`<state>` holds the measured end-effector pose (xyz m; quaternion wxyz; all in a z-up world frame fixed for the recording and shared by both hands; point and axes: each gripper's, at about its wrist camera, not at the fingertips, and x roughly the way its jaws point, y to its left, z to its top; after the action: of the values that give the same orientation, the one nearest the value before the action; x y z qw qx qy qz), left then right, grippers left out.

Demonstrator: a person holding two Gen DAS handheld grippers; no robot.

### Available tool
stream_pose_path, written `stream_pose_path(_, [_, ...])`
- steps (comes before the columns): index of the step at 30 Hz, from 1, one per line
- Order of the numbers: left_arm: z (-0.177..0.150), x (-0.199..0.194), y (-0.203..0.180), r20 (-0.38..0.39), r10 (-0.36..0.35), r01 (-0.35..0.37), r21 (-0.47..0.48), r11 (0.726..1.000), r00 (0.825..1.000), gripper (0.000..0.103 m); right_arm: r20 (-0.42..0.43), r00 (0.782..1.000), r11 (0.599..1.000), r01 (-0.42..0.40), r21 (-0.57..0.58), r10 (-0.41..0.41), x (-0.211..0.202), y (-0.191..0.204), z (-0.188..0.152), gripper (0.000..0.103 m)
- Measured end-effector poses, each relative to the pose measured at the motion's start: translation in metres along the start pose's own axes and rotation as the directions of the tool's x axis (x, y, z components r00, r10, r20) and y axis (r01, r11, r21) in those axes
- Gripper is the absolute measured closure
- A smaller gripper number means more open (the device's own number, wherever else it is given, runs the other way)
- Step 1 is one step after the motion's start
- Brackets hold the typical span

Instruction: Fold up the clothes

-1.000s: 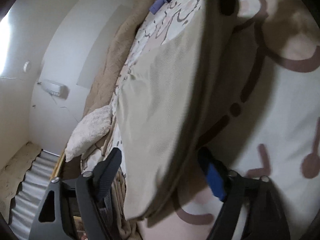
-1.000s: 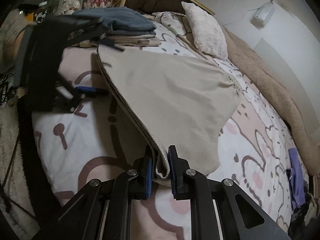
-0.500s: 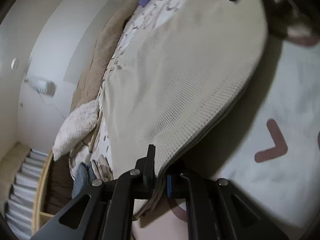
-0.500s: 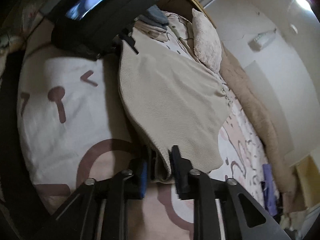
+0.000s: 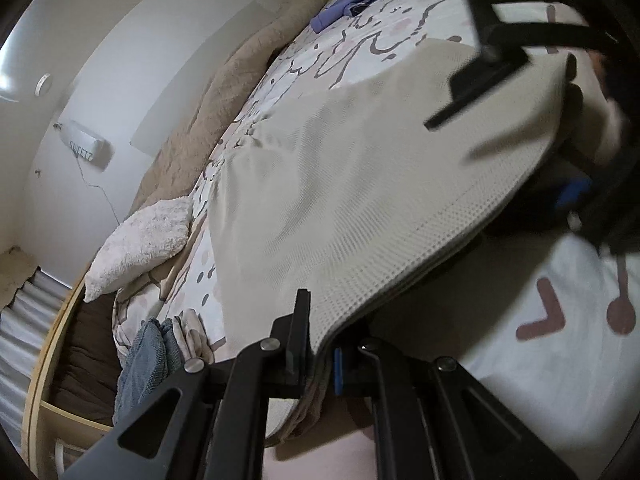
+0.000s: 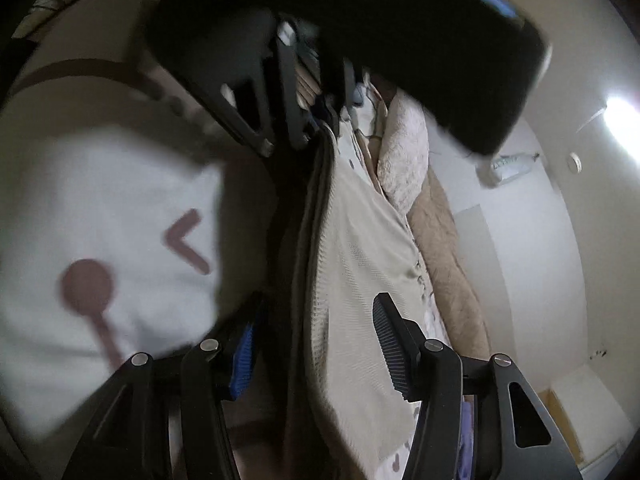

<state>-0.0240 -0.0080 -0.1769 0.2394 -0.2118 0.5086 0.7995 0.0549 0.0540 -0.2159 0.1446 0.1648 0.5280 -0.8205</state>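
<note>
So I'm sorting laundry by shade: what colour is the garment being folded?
Pale beige with a waffle-knit texture; the garment shows best in the left wrist view.

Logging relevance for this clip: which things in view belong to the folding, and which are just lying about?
In the job:
beige waffle-knit garment
left gripper, shut on its edge
right gripper, open around it

Lying about:
fluffy white pillow
purple cloth
grey-blue folded clothes
tan fleece blanket
patterned bedsheet
</note>
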Motion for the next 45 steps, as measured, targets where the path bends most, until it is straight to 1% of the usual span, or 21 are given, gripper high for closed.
stream_pose_path(3, [-0.008,0.004,-0.01,-0.002,0.065,-0.064,0.104,0.993,0.998,0.089,-0.033,0.999,1.0,-0.002,0.015,0.002,0.006,-0.009,-0.009,0.05])
stream_pose_path(5, [-0.012,0.008,-0.019,-0.011,0.12,-0.116,0.168,0.979,0.993,0.081,-0.056,0.998,1.0,-0.003,0.026,0.004,0.01,-0.015,-0.015,0.05])
stream_pose_path(7, [-0.015,0.013,-0.024,-0.015,0.18,-0.173,0.211,0.962,0.984,0.073,-0.057,0.998,1.0,-0.003,-0.005,0.002,0.011,-0.015,-0.021,0.059])
stream_pose_path(8, [-0.015,0.013,-0.023,-0.007,0.205,-0.198,0.217,0.956,0.979,0.069,-0.057,0.998,1.0,-0.002,-0.023,0.001,0.012,-0.015,-0.024,0.07])
stream_pose_path(9, [-0.015,0.012,-0.021,-0.001,0.228,-0.222,0.225,0.949,0.974,0.059,-0.049,0.999,0.999,-0.001,-0.051,-0.002,0.012,-0.014,-0.029,0.08])
stream_pose_path(10, [-0.016,0.012,-0.019,0.005,0.25,-0.244,0.236,0.941,0.968,0.049,-0.032,0.999,0.998,-0.009,-0.058,0.007,0.01,-0.016,-0.032,0.087])
stream_pose_path(11, [-0.016,0.012,-0.016,0.01,0.271,-0.265,0.246,0.932,0.962,0.046,-0.014,1.0,0.998,-0.02,-0.057,0.019,0.009,-0.02,-0.035,0.096])
stream_pose_path(13, [-0.018,0.012,-0.012,0.019,0.304,-0.297,0.269,0.916,0.953,0.042,0.023,0.999,0.997,-0.042,-0.057,0.044,0.005,-0.027,-0.04,0.097])
stream_pose_path(17, [-0.028,0.013,-0.01,0.027,0.311,-0.302,0.33,0.894,0.95,0.042,0.05,0.997,0.998,-0.062,-0.029,0.063,0.003,-0.059,-0.04,0.097])
stream_pose_path(21, [-0.028,0.021,-0.022,0.096,0.336,-0.344,0.422,0.839,0.937,0.043,0.053,0.995,0.996,-0.083,-0.015,0.083,0.002,-0.086,-0.036,0.097])
stream_pose_path(22, [-0.028,0.023,-0.023,0.101,0.342,-0.351,0.428,0.833,0.934,0.048,0.054,0.995,0.996,-0.088,-0.011,0.089,0.003,-0.091,-0.037,0.097])
stream_pose_path(23, [-0.027,0.027,-0.022,0.092,0.342,-0.347,0.427,0.835,0.935,0.054,0.052,0.994,0.995,-0.095,-0.01,0.095,0.004,-0.094,-0.037,0.097])
stream_pose_path(24, [-0.026,0.031,-0.02,0.073,0.336,-0.334,0.424,0.842,0.939,0.071,0.048,0.994,0.995,-0.102,-0.01,0.102,0.005,-0.096,-0.036,0.097])
stream_pose_path(25, [-0.026,0.032,-0.019,0.07,0.337,-0.334,0.423,0.842,0.939,0.093,0.048,0.994,0.995,-0.1,-0.014,0.101,0.007,-0.097,-0.036,0.097])
stream_pose_path(26, [-0.027,0.031,-0.02,0.085,0.346,-0.348,0.423,0.837,0.934,0.096,0.048,0.994,0.995,-0.098,-0.022,0.099,0.008,-0.097,-0.037,0.097])
stream_pose_path(29, [-0.023,0.021,-0.013,0.108,0.354,-0.366,0.404,0.838,0.929,0.096,0.056,0.993,0.994,-0.097,-0.043,0.1,0.009,-0.097,-0.041,0.097])
stream_pose_path(32, [-0.012,0.002,0.004,0.117,0.366,-0.383,0.364,0.849,0.923,0.096,0.129,0.988,0.995,-0.077,-0.069,0.085,-0.009,-0.106,-0.048,0.097])
stream_pose_path(34, [0.005,-0.016,0.019,0.125,0.388,-0.407,0.309,0.859,0.913,0.096,0.173,0.983,0.996,-0.038,-0.083,0.052,-0.021,-0.121,-0.051,0.097])
stream_pose_path(36, [0.027,-0.039,0.035,0.131,0.405,-0.425,0.235,0.874,0.905,0.096,0.18,0.983,0.995,-0.014,-0.094,0.031,-0.031,-0.137,-0.054,0.097])
stream_pose_path(39, [0.054,-0.072,0.045,0.146,0.407,-0.428,0.17,0.888,0.902,0.096,0.172,0.985,0.994,0.011,-0.107,0.007,-0.049,-0.163,-0.062,0.097])
stream_pose_path(45, [0.08,-0.159,0.028,0.213,0.389,-0.429,0.19,0.883,0.896,0.096,0.173,0.985,0.988,0.035,-0.151,-0.009,-0.125,-0.194,-0.083,0.097])
